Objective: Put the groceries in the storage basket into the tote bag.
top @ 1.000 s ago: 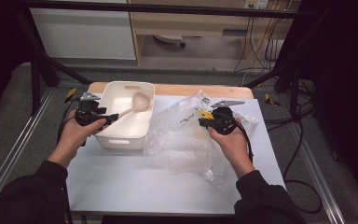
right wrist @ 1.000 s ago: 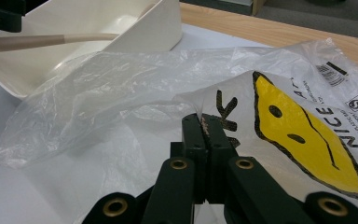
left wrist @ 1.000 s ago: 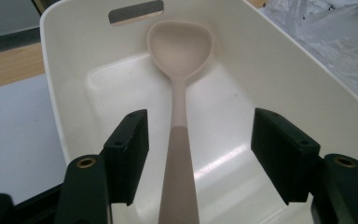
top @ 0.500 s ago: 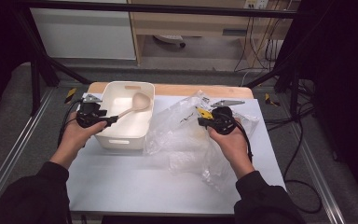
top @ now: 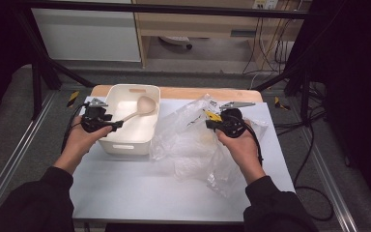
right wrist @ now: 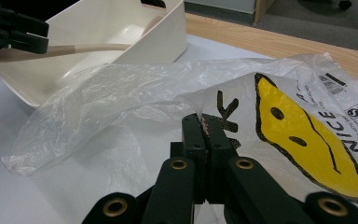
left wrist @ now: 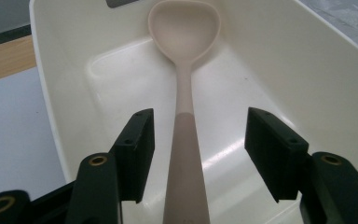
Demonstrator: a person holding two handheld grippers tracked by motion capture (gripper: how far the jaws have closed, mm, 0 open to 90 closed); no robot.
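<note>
A beige spoon (top: 142,107) leans in the white bin (top: 125,145), bowl against the far wall, handle sticking out over the left rim. My left gripper (top: 118,124) is at that rim. In the left gripper view the handle (left wrist: 184,93) runs between the jaws with a gap on each side; the jaws have just been closing a little and stand open. The right gripper (top: 207,122) is shut on the edge of a clear plastic bag (top: 188,145) with a yellow face print (right wrist: 307,140), crumpled on the table beside the bin.
The white table top (top: 140,193) has bare room at the front. A wooden strip (top: 203,93) runs along its back edge. Cables (top: 314,145) trail off the right side. Metal frame rails flank the table.
</note>
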